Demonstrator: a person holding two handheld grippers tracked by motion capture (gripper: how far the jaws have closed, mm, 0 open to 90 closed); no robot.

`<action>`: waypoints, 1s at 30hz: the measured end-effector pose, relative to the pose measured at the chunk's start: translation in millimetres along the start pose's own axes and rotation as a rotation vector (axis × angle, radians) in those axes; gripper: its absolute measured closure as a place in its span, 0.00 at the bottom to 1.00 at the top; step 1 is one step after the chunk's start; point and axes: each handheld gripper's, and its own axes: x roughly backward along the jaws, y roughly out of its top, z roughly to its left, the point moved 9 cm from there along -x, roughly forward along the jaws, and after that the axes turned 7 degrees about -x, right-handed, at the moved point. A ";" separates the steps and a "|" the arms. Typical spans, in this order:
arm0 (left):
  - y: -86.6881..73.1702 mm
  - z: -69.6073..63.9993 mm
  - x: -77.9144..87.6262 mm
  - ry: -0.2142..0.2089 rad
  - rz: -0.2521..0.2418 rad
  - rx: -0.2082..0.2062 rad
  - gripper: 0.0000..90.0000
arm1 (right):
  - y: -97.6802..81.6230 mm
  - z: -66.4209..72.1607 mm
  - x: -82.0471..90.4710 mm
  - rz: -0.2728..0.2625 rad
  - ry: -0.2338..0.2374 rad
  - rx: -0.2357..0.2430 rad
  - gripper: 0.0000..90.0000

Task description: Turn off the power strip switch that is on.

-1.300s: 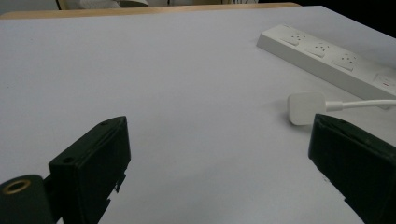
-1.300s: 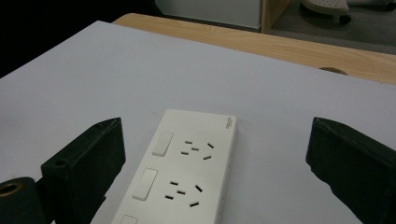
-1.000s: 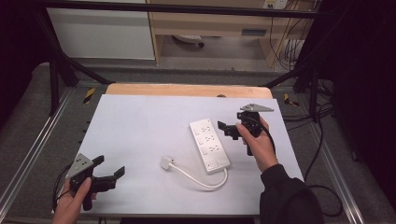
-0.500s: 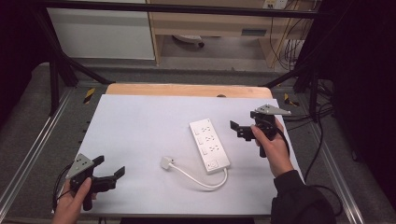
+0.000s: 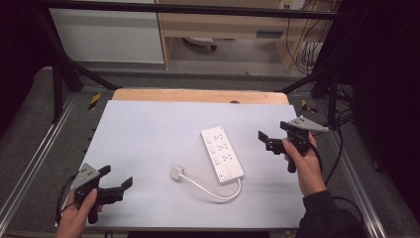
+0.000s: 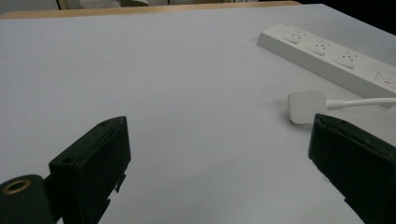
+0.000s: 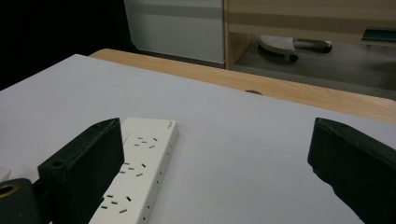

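Nothing looks started: the white power strip point(image 5: 222, 154) lies mid-bench with its plug point(image 5: 177, 172) loose beside it, while the right gripper point(image 5: 266, 140) and left gripper point(image 5: 118, 185) both hover released, grasping nothing.

Pale grey table top point(image 5: 148, 134) edged at the far side by a wooden strip point(image 5: 198, 95). Beyond, grey carpeted floor point(image 5: 237, 54), a white cabinet point(image 5: 106, 34), a wooden shelf unit point(image 5: 223, 22). Black frame bars point(image 5: 64, 74) around, darkness to both sides.
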 end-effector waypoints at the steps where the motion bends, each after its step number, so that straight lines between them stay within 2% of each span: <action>1: 0.0 -0.1 0.0 0.000 0.000 0.000 0.06 | -0.4 -1.3 2.0 -0.003 -0.002 -0.001 0.05; 10: -0.2 -0.4 0.0 0.000 0.002 0.000 0.06 | -1.9 -8.9 17.0 -0.026 -0.013 0.002 0.06; 21: -0.2 -0.5 -0.1 0.000 0.001 -0.001 0.06 | -7.3 -15.2 26.2 -0.045 -0.022 0.015 0.06; 30: -0.2 -0.9 -0.3 0.000 0.001 -0.001 0.06 | -12.8 -25.4 35.0 -0.061 -0.039 0.003 0.05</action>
